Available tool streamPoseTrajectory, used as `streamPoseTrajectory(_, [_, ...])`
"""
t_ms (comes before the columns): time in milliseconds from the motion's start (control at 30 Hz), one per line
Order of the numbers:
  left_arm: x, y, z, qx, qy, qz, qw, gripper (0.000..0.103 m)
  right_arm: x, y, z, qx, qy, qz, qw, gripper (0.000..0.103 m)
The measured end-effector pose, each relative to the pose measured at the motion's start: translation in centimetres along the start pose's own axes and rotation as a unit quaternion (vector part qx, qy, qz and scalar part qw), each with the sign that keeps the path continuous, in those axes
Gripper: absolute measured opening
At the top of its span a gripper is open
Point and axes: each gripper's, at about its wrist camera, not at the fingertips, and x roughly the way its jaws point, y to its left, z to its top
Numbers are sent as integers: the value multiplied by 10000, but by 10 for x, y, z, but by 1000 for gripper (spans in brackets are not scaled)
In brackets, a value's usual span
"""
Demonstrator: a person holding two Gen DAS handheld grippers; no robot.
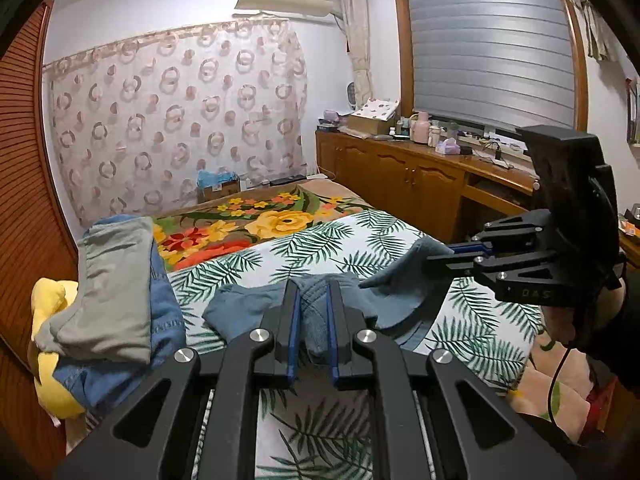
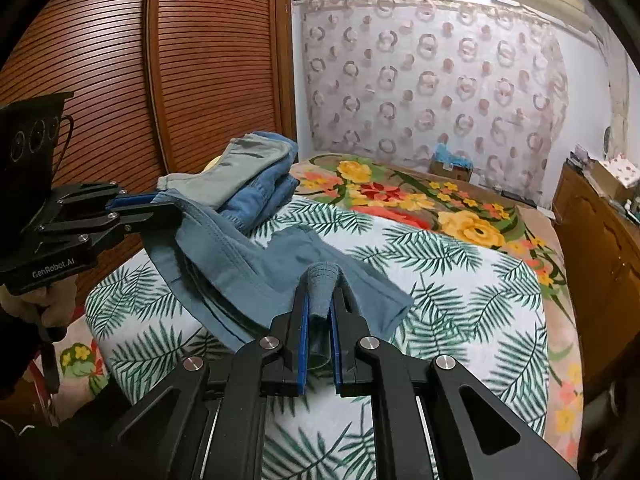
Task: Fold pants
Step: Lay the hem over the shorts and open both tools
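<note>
Teal-blue pants (image 2: pixel 256 268) hang between both grippers just above the palm-leaf sheet of the bed (image 2: pixel 460 292). My left gripper (image 1: pixel 314 286) is shut on a bunched part of the pants (image 1: pixel 316 312); it also shows in the right wrist view (image 2: pixel 156 206) at the left. My right gripper (image 2: pixel 322 280) is shut on a ribbed fold of the same pants; it shows in the left wrist view (image 1: pixel 434 254) at the right, pinching the fabric edge (image 1: pixel 400 280).
A stack of folded clothes, grey (image 1: pixel 112 280) on blue denim (image 1: pixel 166 308), lies at the bed's left on a yellow pillow (image 1: pixel 48 312). A floral blanket (image 1: pixel 256 224) covers the far bed. A wooden cabinet (image 1: pixel 400 172) stands right, a slatted wardrobe (image 2: pixel 180 60) left.
</note>
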Motion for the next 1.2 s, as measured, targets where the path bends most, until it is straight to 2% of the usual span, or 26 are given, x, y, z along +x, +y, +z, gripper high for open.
streamPoseTrajectory(333, [-21,-17,-37,-48,100,-71,9999,12,-12,11,-26,197,45,239,9995,9])
streamPoseTrajectory(667, [-38,-25,-63,-399,131,-166,9990,12,-24,16,-46,332,81,270,9991,9])
streamPoseTrajectory(1200, [-50,-31,-77,-569,177,-320,9977,12,-44,18,-71,577,0,313,9978,9])
